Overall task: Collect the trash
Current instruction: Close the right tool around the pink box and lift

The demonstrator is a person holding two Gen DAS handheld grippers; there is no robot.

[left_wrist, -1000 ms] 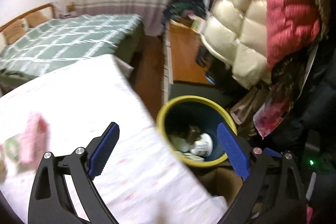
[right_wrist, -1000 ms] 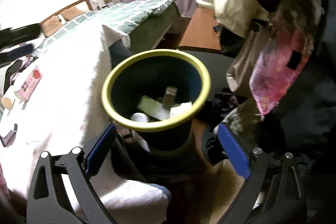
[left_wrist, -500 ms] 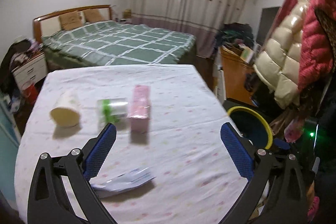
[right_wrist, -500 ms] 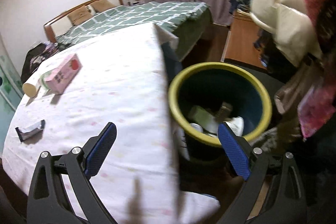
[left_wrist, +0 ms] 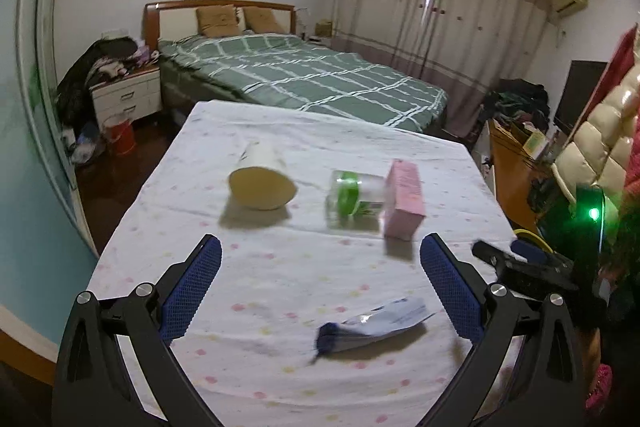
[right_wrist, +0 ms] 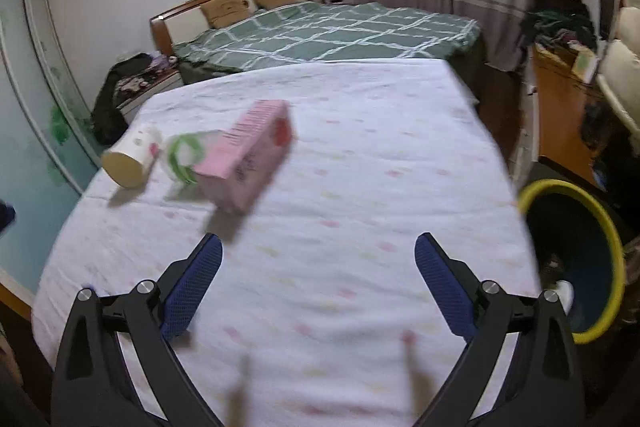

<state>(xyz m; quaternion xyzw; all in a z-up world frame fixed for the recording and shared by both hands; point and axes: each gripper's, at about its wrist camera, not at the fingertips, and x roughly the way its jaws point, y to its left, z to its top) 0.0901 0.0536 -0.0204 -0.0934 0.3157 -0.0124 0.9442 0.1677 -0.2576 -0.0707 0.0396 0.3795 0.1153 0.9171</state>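
- The tabletop (left_wrist: 320, 275), covered by a white cloth with faint pastel dots, fills the foreground of a bedroom.
- Behind it stands a wooden-framed bed with a green checked cover (left_wrist: 304, 75); pale pink curtains (left_wrist: 440, 7) close the far wall.
- A white bedside cabinet (left_wrist: 124, 99) carrying a heap of dark clothes stands left of the bed.
- The left tool (left_wrist: 318, 287) hangs above the near part of the tabletop, its blue-padded fingers spread wide apart with nothing between them.
- The right tool (right_wrist: 318, 283) is likewise spread wide and empty, above bare cloth.
- Trash on the tabletop: a cream paper cup lying on its side (left_wrist: 262, 181), a clear plastic bottle with a green label (left_wrist: 354, 197) and a pink rectangular carton (left_wrist: 404, 199), the last two touching.
- A flattened white-and-blue wrapper (left_wrist: 372, 325) lies nearest the left tool, between its fingers in that view.
- A dark blue bin with a yellow rim (right_wrist: 576, 259) stands on the floor just beside the tabletop's right edge; some pale trash shows inside.
- Padded coats (left_wrist: 600, 131) hang at the right.
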